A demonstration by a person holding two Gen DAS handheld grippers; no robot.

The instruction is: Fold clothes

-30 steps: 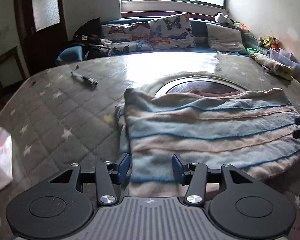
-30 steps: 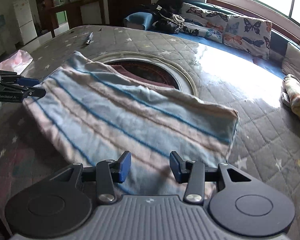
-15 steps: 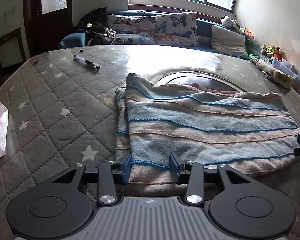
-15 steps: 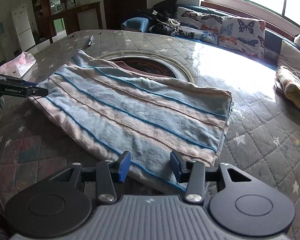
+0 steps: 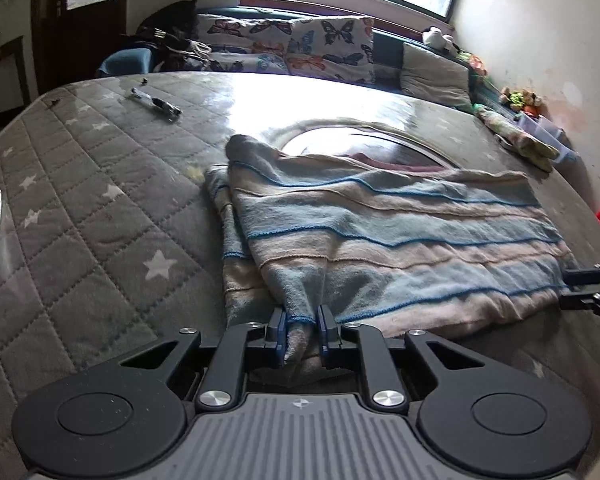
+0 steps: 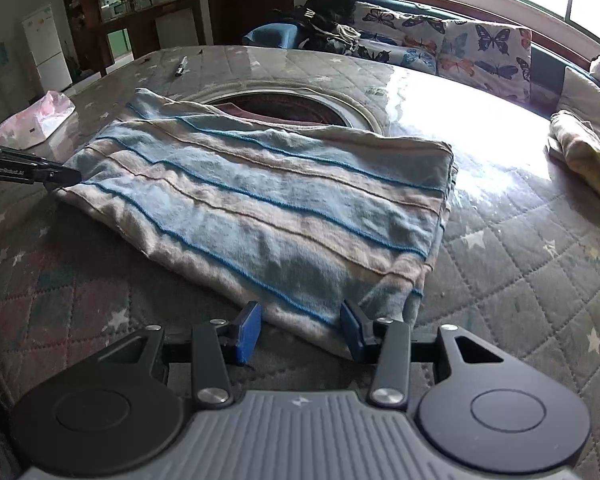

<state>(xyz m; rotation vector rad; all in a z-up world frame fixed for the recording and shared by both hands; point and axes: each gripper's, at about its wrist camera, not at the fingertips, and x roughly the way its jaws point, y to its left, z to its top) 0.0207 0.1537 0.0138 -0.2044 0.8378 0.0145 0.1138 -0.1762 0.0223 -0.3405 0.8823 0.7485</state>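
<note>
A folded striped garment (image 5: 384, 236), light blue and beige with thin blue lines, lies flat on a grey quilted mattress (image 5: 84, 216). It also shows in the right wrist view (image 6: 268, 204). My left gripper (image 5: 302, 330) is shut on the garment's near left corner, with cloth bunched between its blue pads. My right gripper (image 6: 298, 330) is open, its jaws astride the garment's near right edge without pinching it. The left gripper also shows at the left edge of the right wrist view (image 6: 60, 176). The right gripper shows at the right edge of the left wrist view (image 5: 568, 288).
A round dark inset (image 6: 284, 106) sits in the mattress behind the garment. A pen (image 5: 156, 103) lies far left. A pink plastic bag (image 6: 36, 120) lies at the left edge. Another folded cloth (image 6: 588, 152) lies at the right. Butterfly cushions (image 5: 300, 48) line the back.
My left gripper has closed on the garment's near left corner and bunched it. My right gripper has moved in to the garment's near right edge and stays open.
</note>
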